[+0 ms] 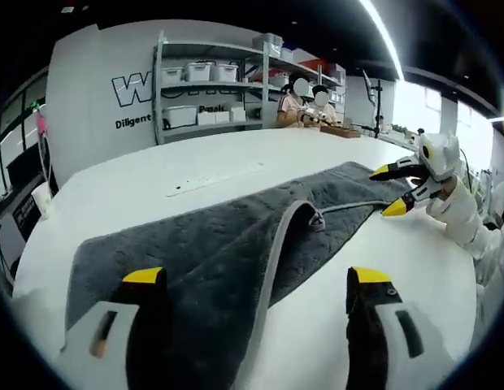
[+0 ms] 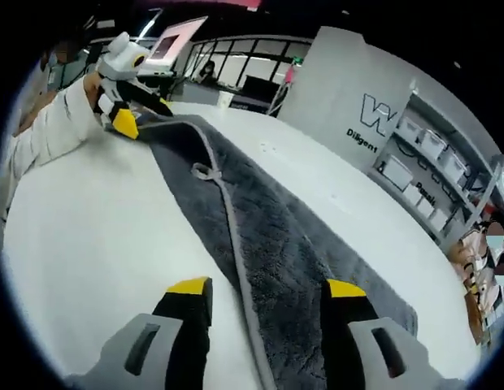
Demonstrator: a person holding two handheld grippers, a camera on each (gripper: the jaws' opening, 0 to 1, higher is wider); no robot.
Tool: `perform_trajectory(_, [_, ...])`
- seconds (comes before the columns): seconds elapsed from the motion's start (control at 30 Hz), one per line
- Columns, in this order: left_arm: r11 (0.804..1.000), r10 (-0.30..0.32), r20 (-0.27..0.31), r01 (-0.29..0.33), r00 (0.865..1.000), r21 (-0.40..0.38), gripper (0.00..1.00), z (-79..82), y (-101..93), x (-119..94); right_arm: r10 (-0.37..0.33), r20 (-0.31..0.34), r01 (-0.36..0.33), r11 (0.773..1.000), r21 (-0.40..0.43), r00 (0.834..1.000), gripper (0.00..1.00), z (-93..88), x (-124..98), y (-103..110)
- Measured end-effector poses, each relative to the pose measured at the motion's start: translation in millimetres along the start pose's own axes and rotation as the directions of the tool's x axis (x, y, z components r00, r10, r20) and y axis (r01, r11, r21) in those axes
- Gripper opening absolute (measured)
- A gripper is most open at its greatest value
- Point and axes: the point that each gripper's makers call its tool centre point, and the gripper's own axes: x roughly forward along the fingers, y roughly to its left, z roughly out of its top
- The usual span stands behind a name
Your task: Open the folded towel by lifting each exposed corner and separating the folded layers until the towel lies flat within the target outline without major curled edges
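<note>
A dark grey towel (image 1: 211, 252) lies stretched in a long strip across the white table (image 1: 154, 191). Its pale trimmed edge (image 1: 272, 260) curves along the near side, with a small hanging loop (image 1: 317, 218) on it. My left gripper (image 1: 256, 280) stands open low over one end, the towel under and between its jaws. My right gripper (image 1: 390, 191) is open at the far end, its yellow tips either side of the towel's corner. In the right gripper view the towel (image 2: 293, 244) runs away from my right gripper (image 2: 268, 288) to the left gripper (image 2: 142, 114), held by a white-sleeved hand (image 2: 57, 130).
Faint marks (image 1: 211, 179) line the table beyond the towel. Shelves with white boxes (image 1: 207, 93) stand against a lettered wall. Two people sit at the table's far side (image 1: 309, 106). The table's rounded edge (image 1: 32, 244) drops off at the left.
</note>
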Motion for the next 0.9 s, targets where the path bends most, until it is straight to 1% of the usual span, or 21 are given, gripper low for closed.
perform_trajectory(0.13, [1.000,-0.002,-0.006,0.002,1.000,0.000,0.90,-1.2,0.3,0.6,0.000,0.027,0.001,0.999,-0.044,1.000,0.35,5.8,-1.6,1.9])
perform_trajectory(0.17, [1.000,-0.004,-0.009,0.004,1.000,-0.002,0.89,-2.2,0.1,1.0,0.004,0.036,-0.002,0.999,-0.049,0.999,0.34,7.3,-1.6,2.3])
perform_trajectory(0.27, [1.000,-0.008,-0.012,0.008,1.000,-0.007,0.89,-3.1,-0.5,1.1,0.017,0.027,-0.015,0.996,-0.086,0.999,0.39,5.5,-2.2,5.2])
perform_trajectory(0.3, [1.000,-0.008,-0.011,0.008,1.000,-0.008,0.89,-3.1,-0.4,1.2,0.011,0.025,-0.009,0.997,-0.083,1.000,0.40,5.0,-1.3,4.1])
perform_trajectory(0.4, [1.000,-0.006,-0.013,0.006,1.000,-0.009,0.88,-3.8,-0.7,0.8,0.007,0.004,-0.006,0.993,-0.120,1.000,0.38,1.0,0.0,5.3])
perform_trajectory(0.47, [1.000,-0.006,-0.016,0.006,1.000,-0.009,0.88,-4.2,-0.4,0.8,0.002,0.001,-0.002,0.992,-0.124,1.000,0.34,-0.5,0.3,5.2])
perform_trajectory(0.53, [1.000,-0.005,-0.017,0.005,1.000,-0.010,0.88,-4.1,-0.2,0.6,0.000,0.003,0.000,0.992,-0.127,1.000,0.25,-0.8,-0.7,4.0])
perform_trajectory(0.6, [1.000,-0.005,-0.015,0.005,1.000,-0.010,0.88,-3.7,0.0,0.4,-0.002,0.013,0.003,0.994,-0.113,1.000,0.20,0.3,-2.0,2.1])
perform_trajectory(0.63, [1.000,-0.007,-0.016,0.007,1.000,-0.009,0.88,-4.0,-0.4,0.5,0.004,0.024,-0.001,0.995,-0.100,1.000,0.19,1.2,-3.0,2.0])
perform_trajectory(0.7, [1.000,-0.007,-0.022,0.007,1.000,-0.007,0.88,-5.4,-1.2,0.4,0.007,0.018,-0.005,0.995,-0.097,1.000,0.20,0.0,-2.4,3.1])
perform_trajectory(0.77, [1.000,-0.005,-0.020,0.005,1.000,-0.007,0.88,-4.9,-0.7,0.2,0.000,-0.002,-0.001,0.993,-0.122,1.000,0.21,-3.5,-1.3,3.3])
perform_trajectory(0.9, [1.000,-0.007,-0.017,0.007,1.000,-0.010,0.88,-4.1,-1.3,-0.6,0.001,-0.001,-0.001,0.990,-0.141,1.000,0.13,-2.1,-0.8,5.6])
